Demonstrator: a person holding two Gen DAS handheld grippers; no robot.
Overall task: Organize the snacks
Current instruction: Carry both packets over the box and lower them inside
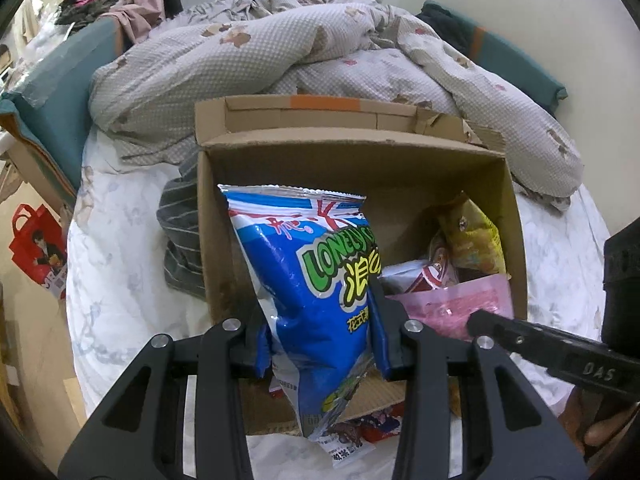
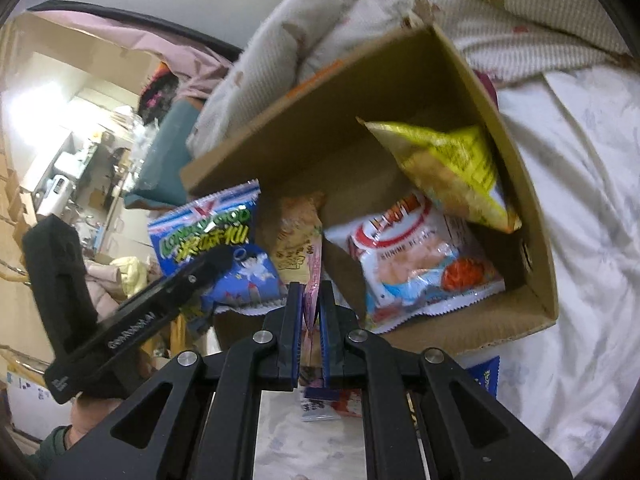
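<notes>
My left gripper [image 1: 320, 340] is shut on a blue "Lonely God" snack bag [image 1: 304, 280], held upright over the left half of an open cardboard box [image 1: 340, 168] on the bed. The right wrist view shows the same bag [image 2: 236, 272] and the left gripper [image 2: 218, 260] at the box's near left corner. My right gripper [image 2: 312, 292] is shut on a thin pink packet [image 2: 314, 280] at the front edge of the box [image 2: 320, 120]. In the left wrist view, that gripper [image 1: 480, 322] reaches in from the right with the pink packet [image 1: 452, 304]. Inside lie a yellow bag [image 2: 452, 160] and a white-and-red bag [image 2: 408, 256].
A rumpled quilt [image 1: 280, 52] is heaped behind the box. A striped grey cloth [image 1: 180, 240] lies against its left side. Loose packets [image 2: 324, 404] rest on the white sheet [image 1: 120, 280] in front of the box. A red bag [image 1: 36, 248] stands on the floor at left.
</notes>
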